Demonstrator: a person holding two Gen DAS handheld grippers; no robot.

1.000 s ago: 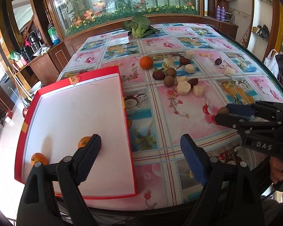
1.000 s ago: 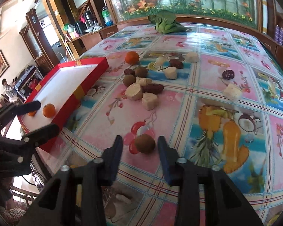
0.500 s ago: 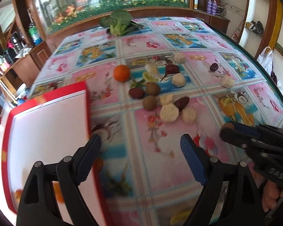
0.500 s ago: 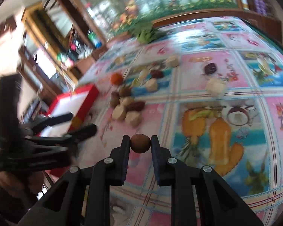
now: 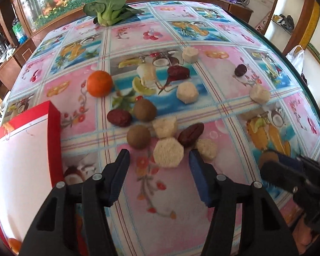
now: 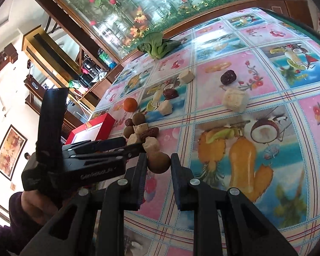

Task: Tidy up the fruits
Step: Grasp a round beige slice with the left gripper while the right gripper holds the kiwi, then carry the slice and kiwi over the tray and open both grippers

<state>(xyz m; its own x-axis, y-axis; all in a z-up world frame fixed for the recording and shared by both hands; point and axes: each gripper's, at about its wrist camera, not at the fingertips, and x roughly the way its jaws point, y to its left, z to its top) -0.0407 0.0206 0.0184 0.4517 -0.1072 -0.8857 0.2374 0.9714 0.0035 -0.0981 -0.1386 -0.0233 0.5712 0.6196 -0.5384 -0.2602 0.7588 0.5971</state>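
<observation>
A heap of fruit lies mid-table: an orange [image 5: 99, 83], brown round fruits [image 5: 138, 136], red dates [image 5: 119, 117] and pale cut chunks. My left gripper [image 5: 159, 160] points down at the heap, its jaws closing. A pale hexagonal chunk [image 5: 168, 152] sits between the fingertips, and the pads are clear of it. My right gripper [image 6: 159, 160] is shut on a brown round fruit [image 6: 159, 163], held above the tablecloth. In the left wrist view that gripper [image 5: 273, 162] shows at the right. The red tray [image 5: 53, 128] with a white floor lies to the left and holds an orange [image 5: 13, 244].
A bok choy [image 5: 108, 8] lies at the table's far edge. One date [image 5: 240, 70] and one pale chunk [image 5: 259, 93] lie apart at the right, near the table's round rim [image 5: 305, 89]. Wooden cabinets stand behind. A person's hand [image 6: 35, 204] holds the left gripper.
The left gripper swung right from over the tray to the fruit heap, and its jaws narrowed. The right gripper shut on the brown fruit, lifted it off the cloth and rolled.
</observation>
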